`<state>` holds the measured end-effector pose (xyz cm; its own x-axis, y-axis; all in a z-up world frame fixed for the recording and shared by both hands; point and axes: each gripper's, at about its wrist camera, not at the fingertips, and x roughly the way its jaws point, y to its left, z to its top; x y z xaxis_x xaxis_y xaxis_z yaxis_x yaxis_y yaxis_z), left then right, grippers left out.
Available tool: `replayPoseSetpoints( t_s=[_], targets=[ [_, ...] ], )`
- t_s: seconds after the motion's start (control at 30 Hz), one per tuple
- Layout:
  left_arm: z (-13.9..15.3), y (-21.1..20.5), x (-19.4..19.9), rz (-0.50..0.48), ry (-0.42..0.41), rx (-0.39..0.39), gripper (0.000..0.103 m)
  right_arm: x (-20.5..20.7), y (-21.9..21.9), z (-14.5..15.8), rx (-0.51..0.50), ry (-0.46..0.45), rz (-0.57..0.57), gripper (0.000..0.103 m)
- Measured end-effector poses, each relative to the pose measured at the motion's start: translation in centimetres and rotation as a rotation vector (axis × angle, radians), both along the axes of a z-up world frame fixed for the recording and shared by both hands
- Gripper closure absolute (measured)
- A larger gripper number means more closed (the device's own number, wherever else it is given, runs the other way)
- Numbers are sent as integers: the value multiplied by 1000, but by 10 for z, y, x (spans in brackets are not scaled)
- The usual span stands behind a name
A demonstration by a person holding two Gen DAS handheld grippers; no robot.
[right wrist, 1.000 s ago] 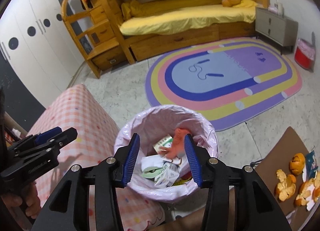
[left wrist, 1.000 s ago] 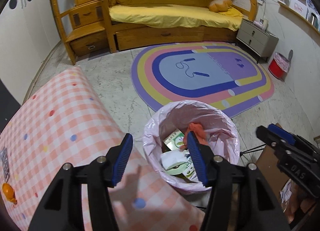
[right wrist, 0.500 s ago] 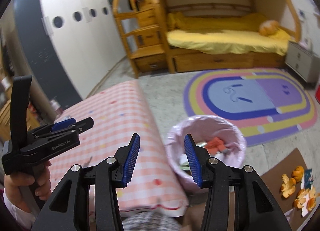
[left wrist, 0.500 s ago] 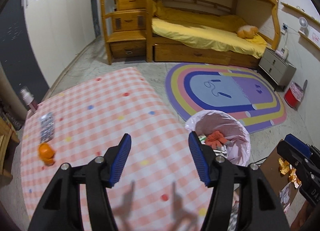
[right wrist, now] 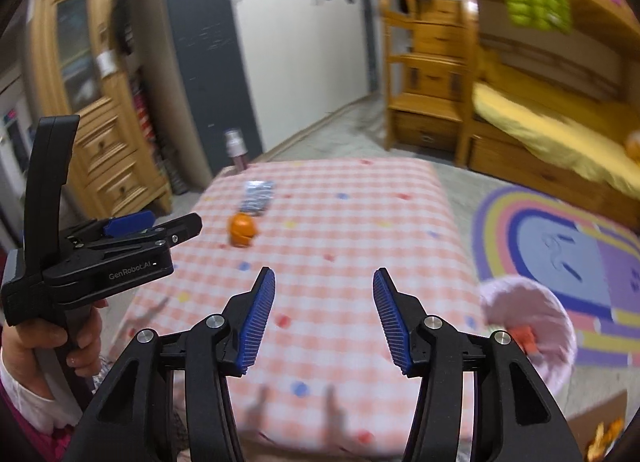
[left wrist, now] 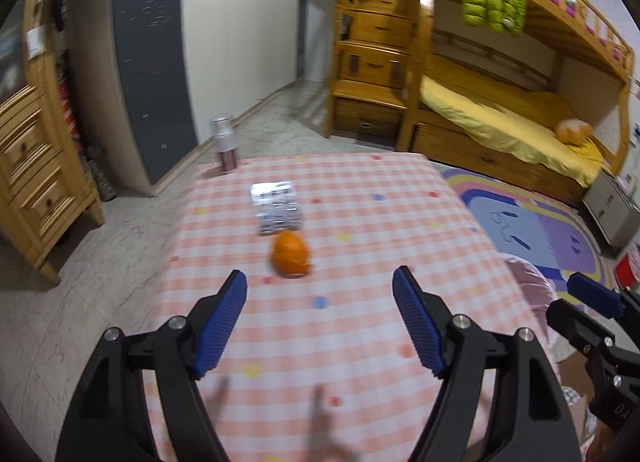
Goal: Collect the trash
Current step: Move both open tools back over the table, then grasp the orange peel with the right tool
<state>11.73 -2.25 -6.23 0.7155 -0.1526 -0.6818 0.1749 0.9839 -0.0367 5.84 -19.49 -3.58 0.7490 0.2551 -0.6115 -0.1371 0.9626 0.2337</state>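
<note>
A: Orange peel (left wrist: 291, 254) sits mid-table on the checkered cloth (left wrist: 360, 221), upright-ish, roundish, no clear long axis. Foil blister pack (left wrist: 276, 207) touches its far side, long axis running away from camera.

B: Grippers?

A: Left gripper (left wrist: 320, 322) is tilted down at the table, well short of the peel, jaws opening, nothing between them. Right gripper (right wrist: 324, 316) has the same downward tilt, jaws also opening, empty. Left hand (right wrist: 60, 346) wraps the handle, fingers curled, white sleeve at the wrist.

B: Bin?

A: Pink-lined trash bin (right wrist: 532, 326) is on the floor off the table's right edge, something orange-red inside. Bottle (left wrist: 225, 143) stands at the far left corner; whether it's on the table I can't tell.
</note>
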Motion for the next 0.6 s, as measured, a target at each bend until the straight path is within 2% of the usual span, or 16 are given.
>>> replayPoseSetpoints(
  t_s=[0.13,0.3,0.6],
  targets=[
    [-8,45,18,95,3,10,28,37,37,-6,-21,-3,86,50],
    [-23,76,48,162,19,16,27,79,70,-25,-37,23,160,50],
    [-38,90,124,225,40,51,27,142,115,-58,-69,75,269,53]
  ],
)
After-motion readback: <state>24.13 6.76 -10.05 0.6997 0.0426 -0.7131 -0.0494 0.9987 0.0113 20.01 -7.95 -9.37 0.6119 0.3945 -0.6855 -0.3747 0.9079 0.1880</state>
